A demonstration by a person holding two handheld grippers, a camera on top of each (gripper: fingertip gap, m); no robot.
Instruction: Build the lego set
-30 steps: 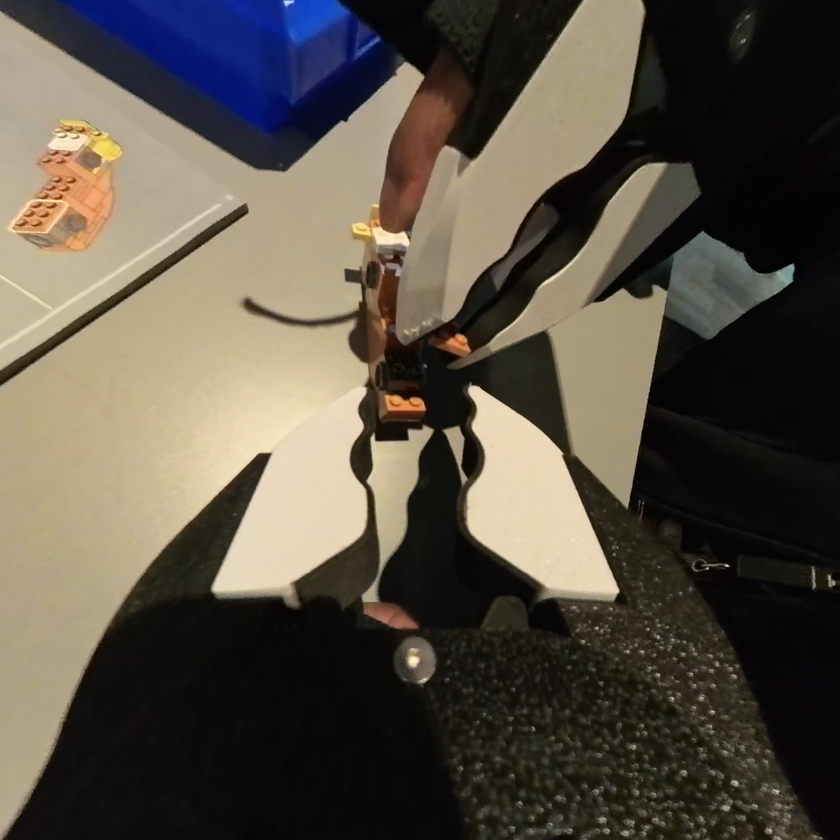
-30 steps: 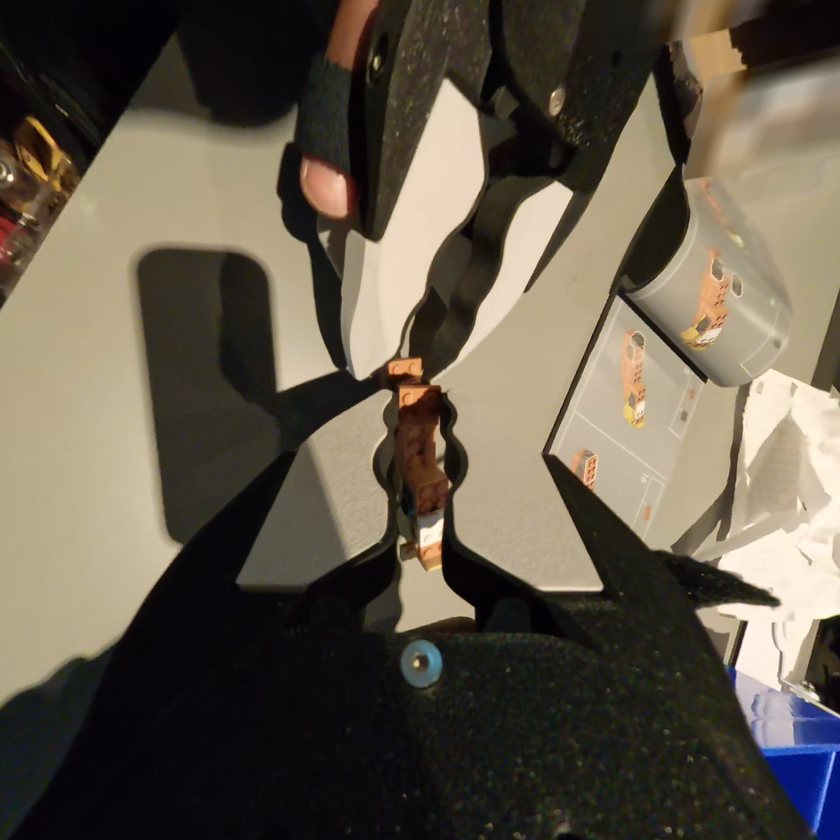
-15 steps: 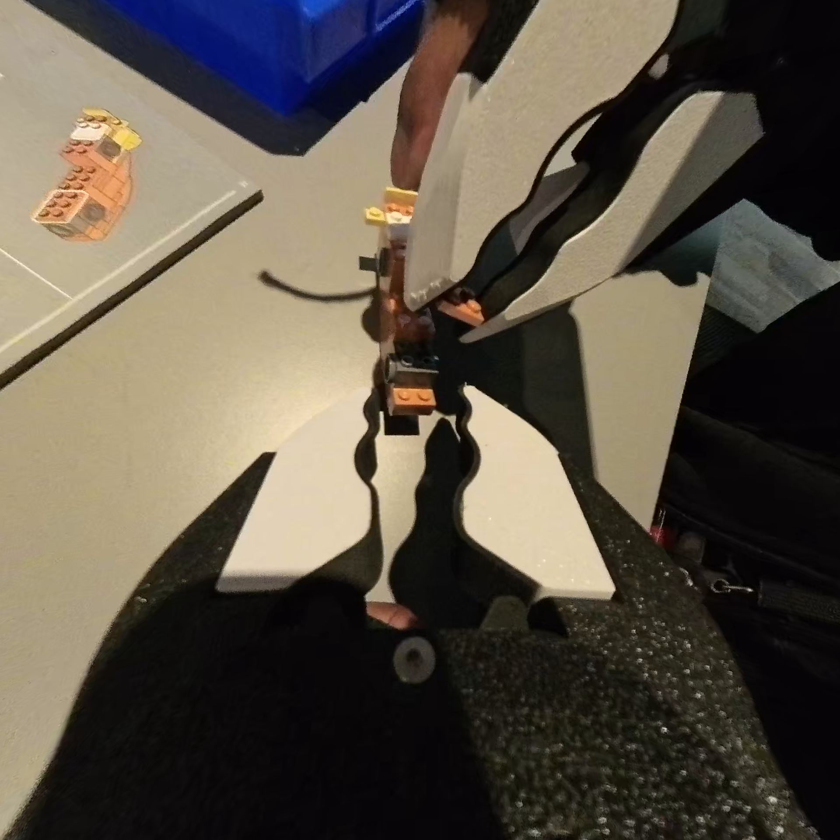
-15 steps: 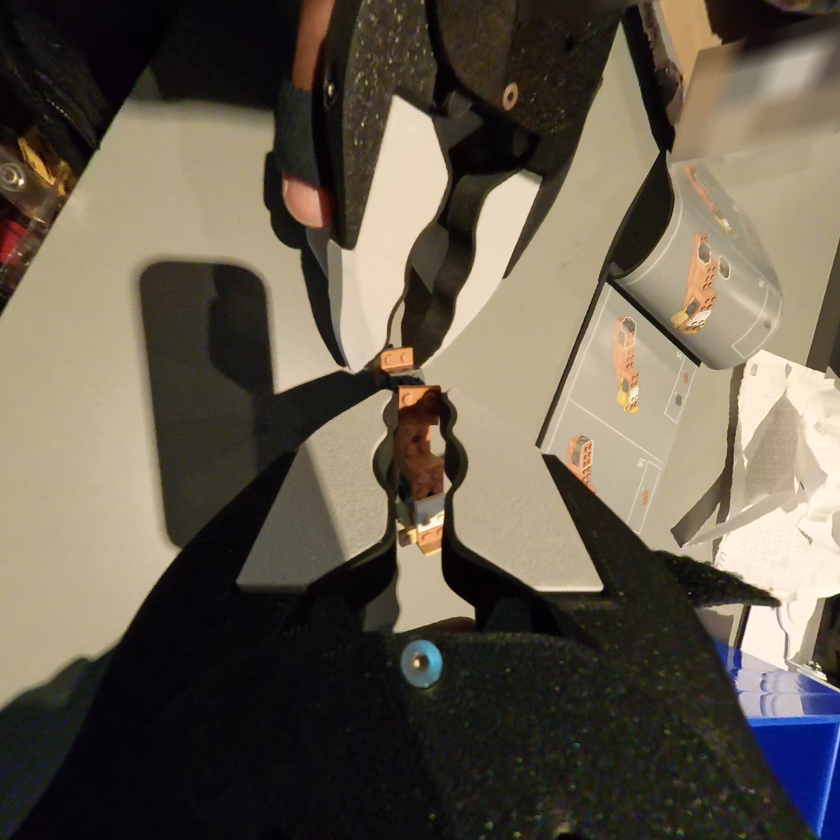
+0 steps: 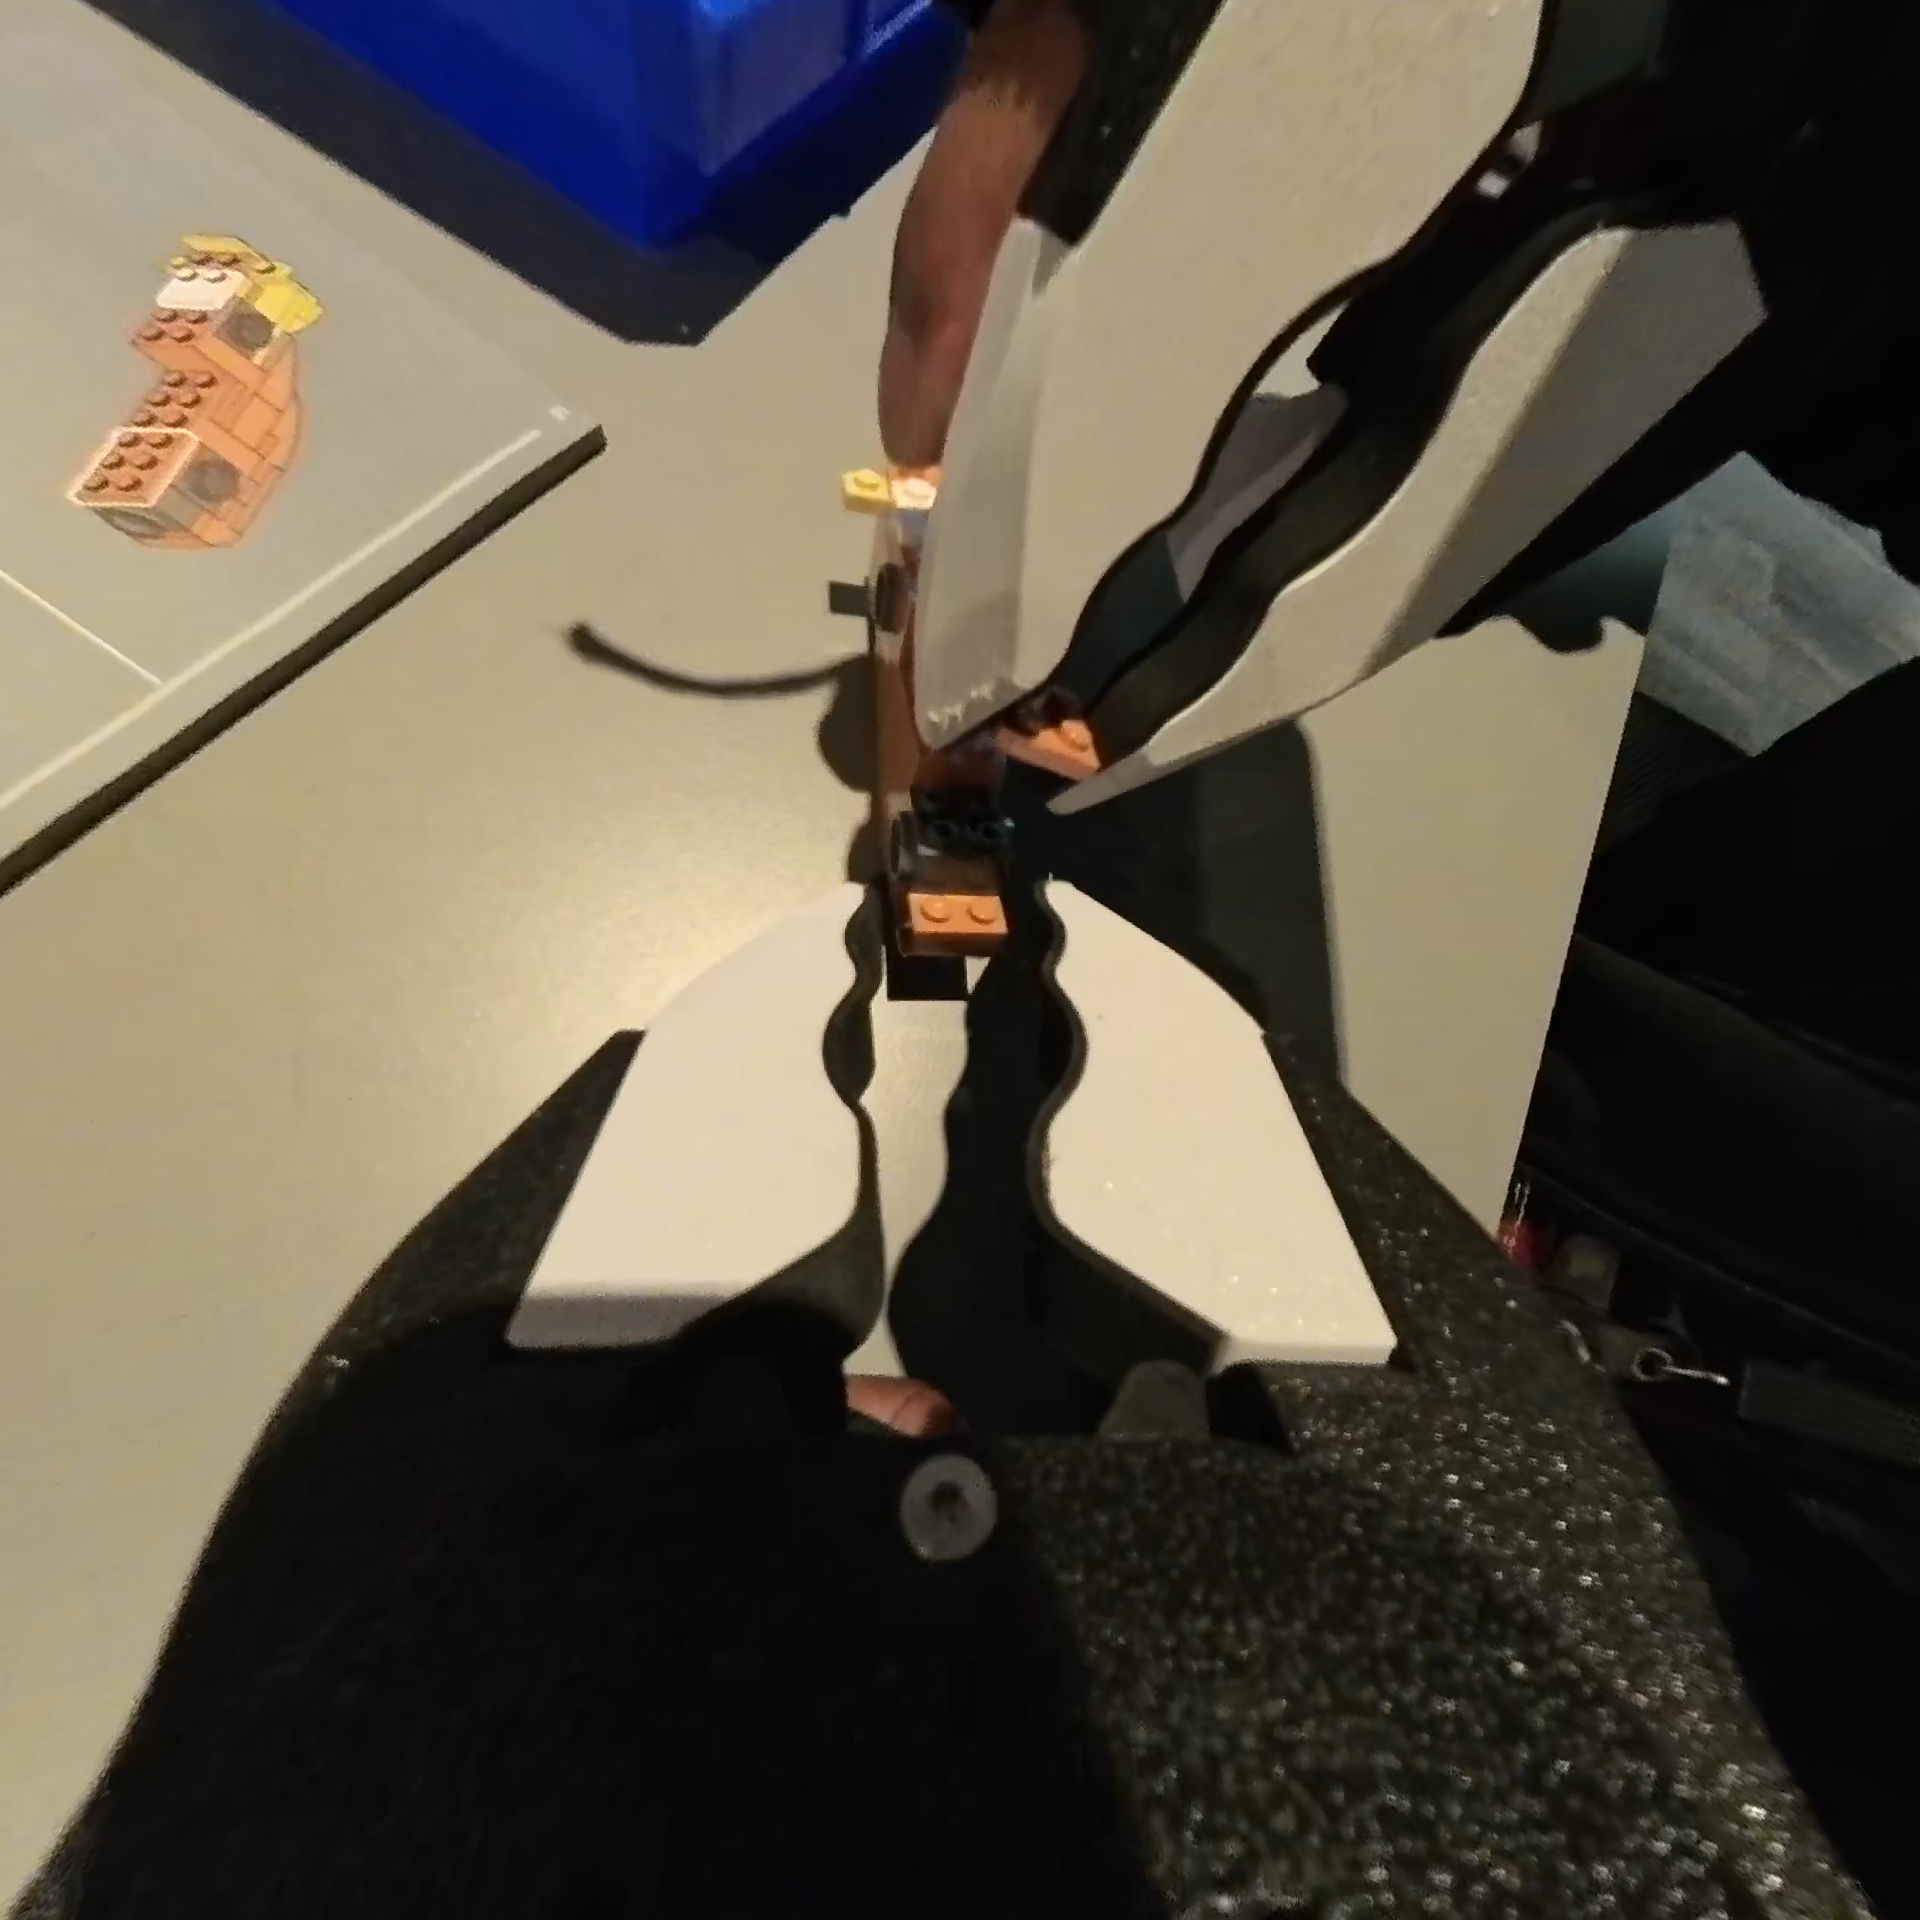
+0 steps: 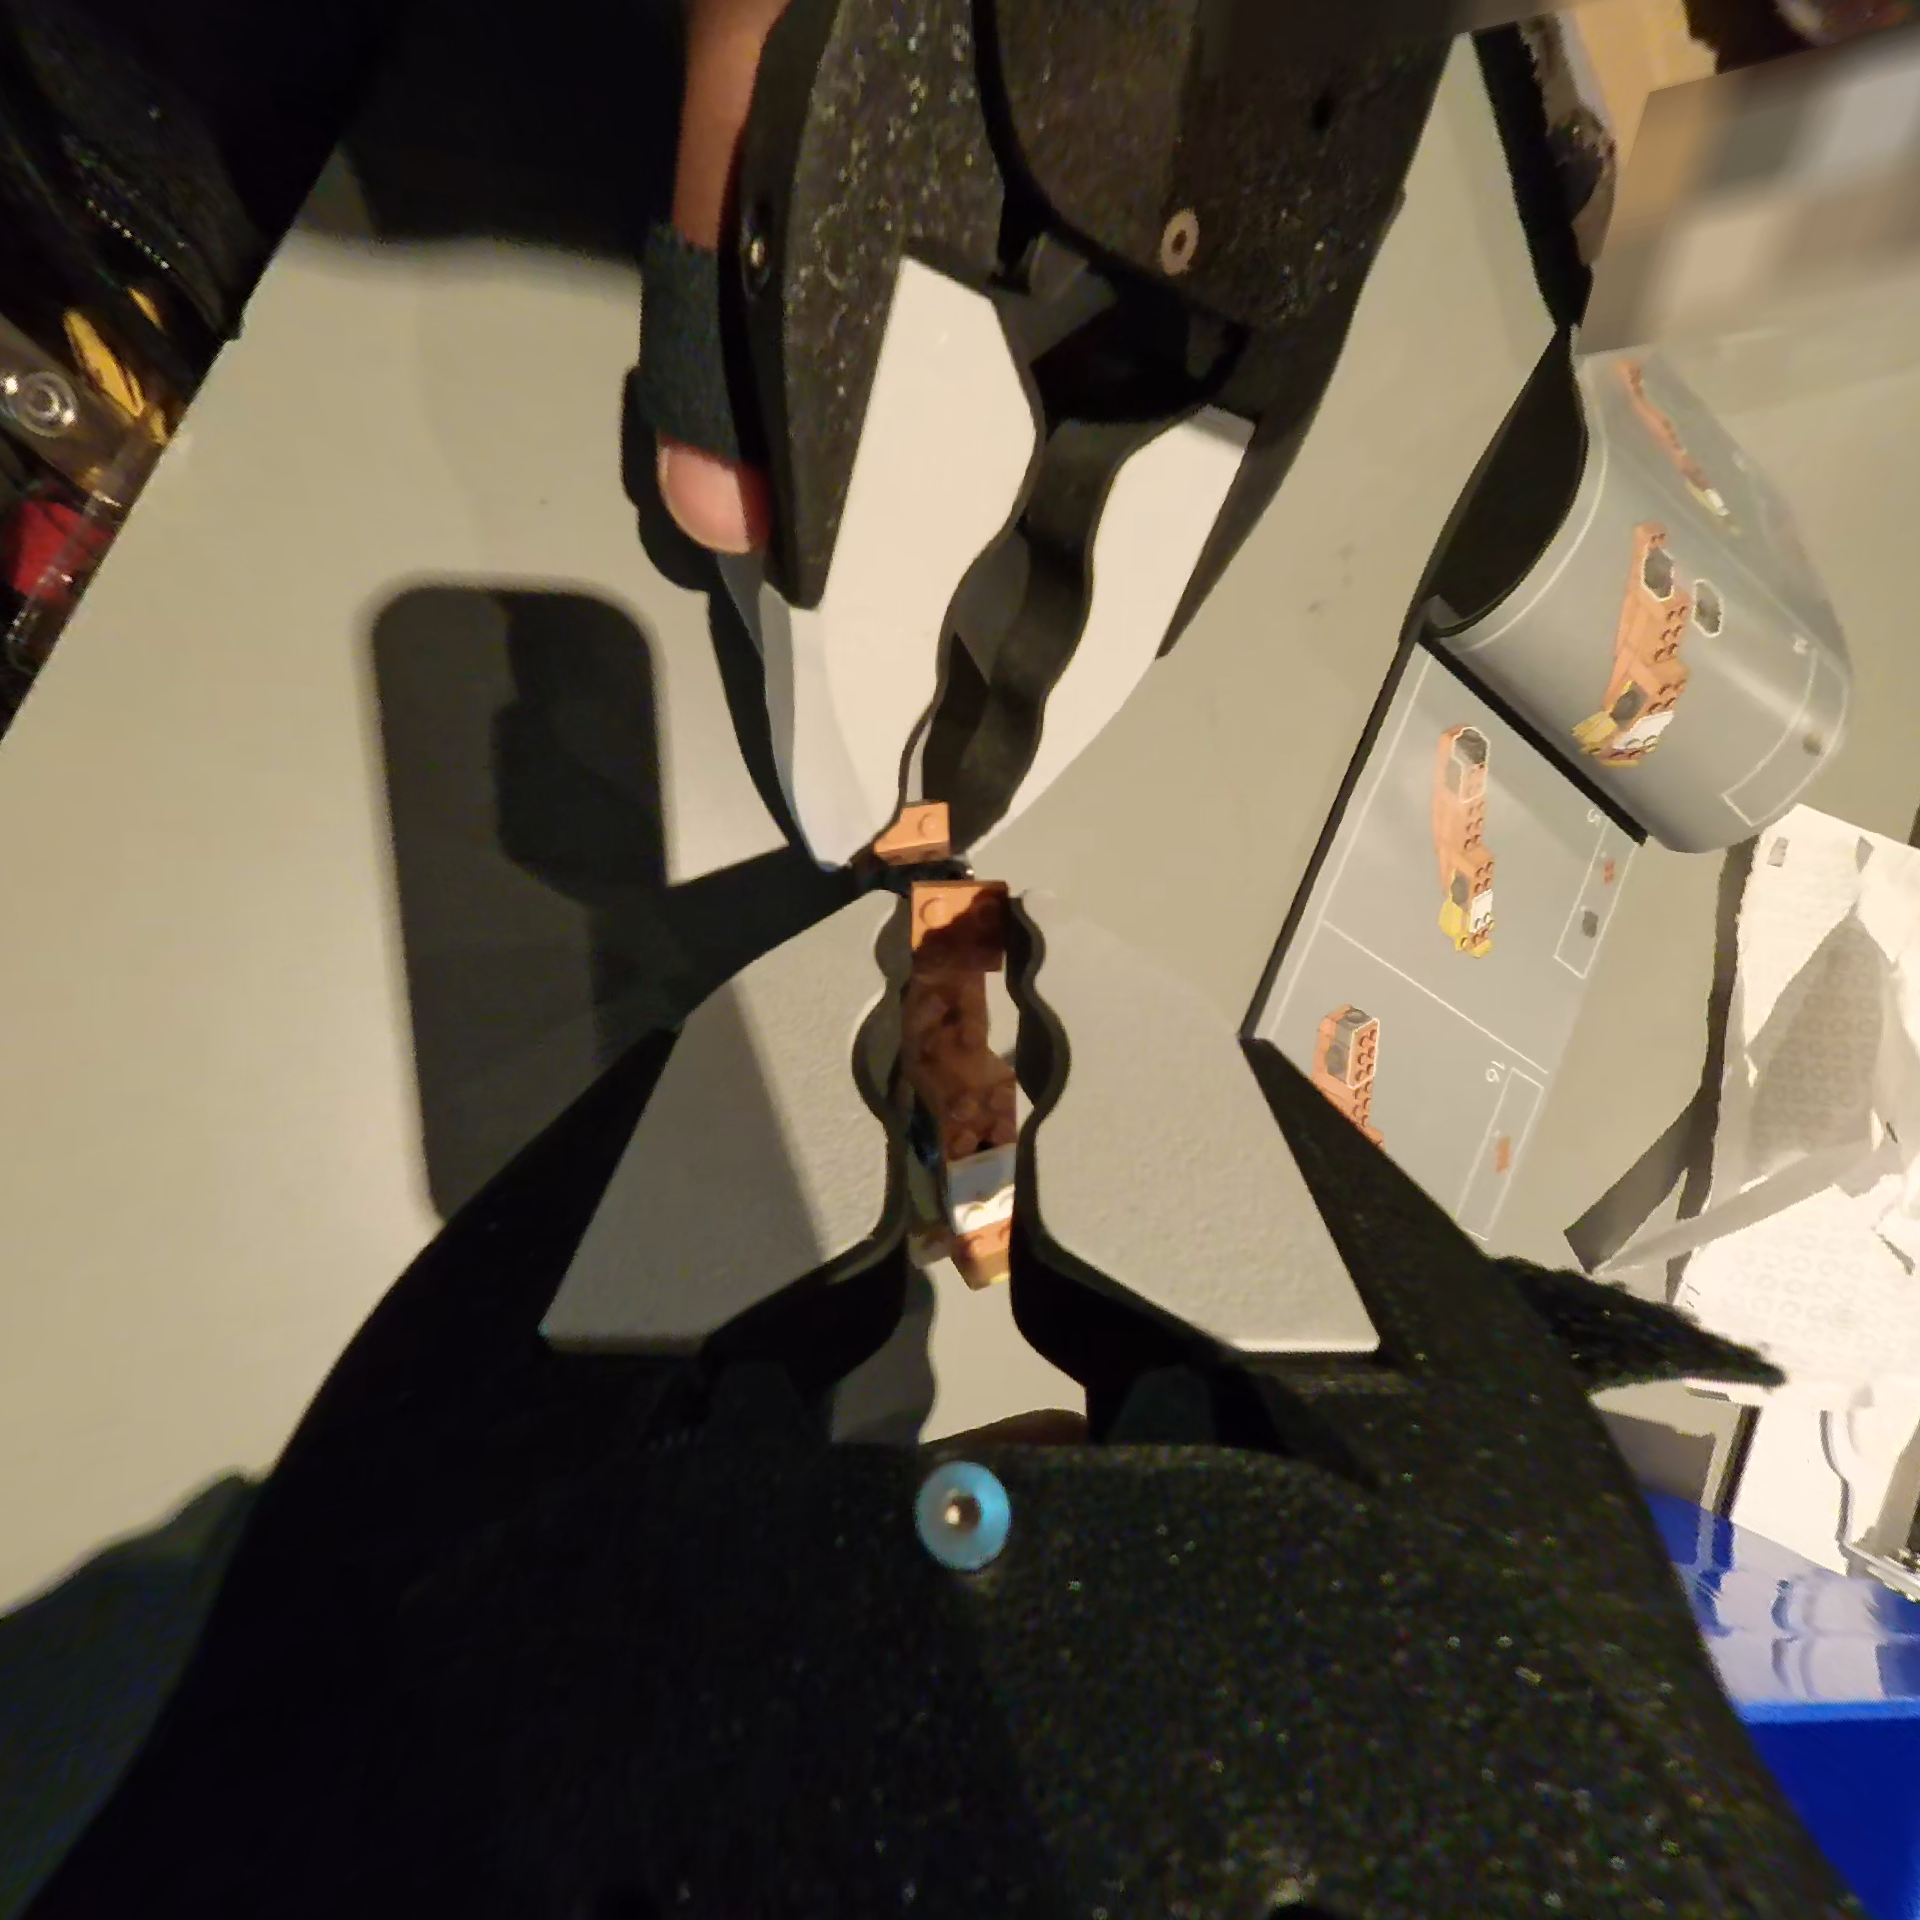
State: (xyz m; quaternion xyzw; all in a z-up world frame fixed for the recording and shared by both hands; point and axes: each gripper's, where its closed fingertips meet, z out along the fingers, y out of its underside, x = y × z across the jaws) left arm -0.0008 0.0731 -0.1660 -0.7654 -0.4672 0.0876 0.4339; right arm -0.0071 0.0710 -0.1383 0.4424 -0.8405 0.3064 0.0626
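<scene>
The left claw [image 5: 956,914] is nearly closed, pinching a small orange two-stud brick [image 5: 956,925] at the very tips of its wavy fingers. Gripping that far out leaves the brick's mating face free, which suits pressing it on.

Facing it tip to tip, the right claw [image 6: 956,914] is clamped along the sides of the brown lego model [image 6: 956,1049]. The model lies lengthways in the finger channel, its white and tan end back towards the palm and its front end sticking out just past the tips. Holding it by the flanks probably braces it against a push along its length.

The small brick sits right at that exposed end with a thin black part between them. I cannot tell whether they are seated or only touching. I take the step to be joining this brick to the model's end.

Both tools are held above the grey table [image 5: 416,935], aimed at each other almost in line. A fingertip of the left hand [image 6: 707,499] rests beside its claw's body, and a finger of the right hand [image 5: 935,312] reaches down along its own.

Further out lie the open instruction booklet [image 6: 1455,935], a blue bin [image 5: 623,104] and crumpled white paper [image 6: 1818,1039].
</scene>
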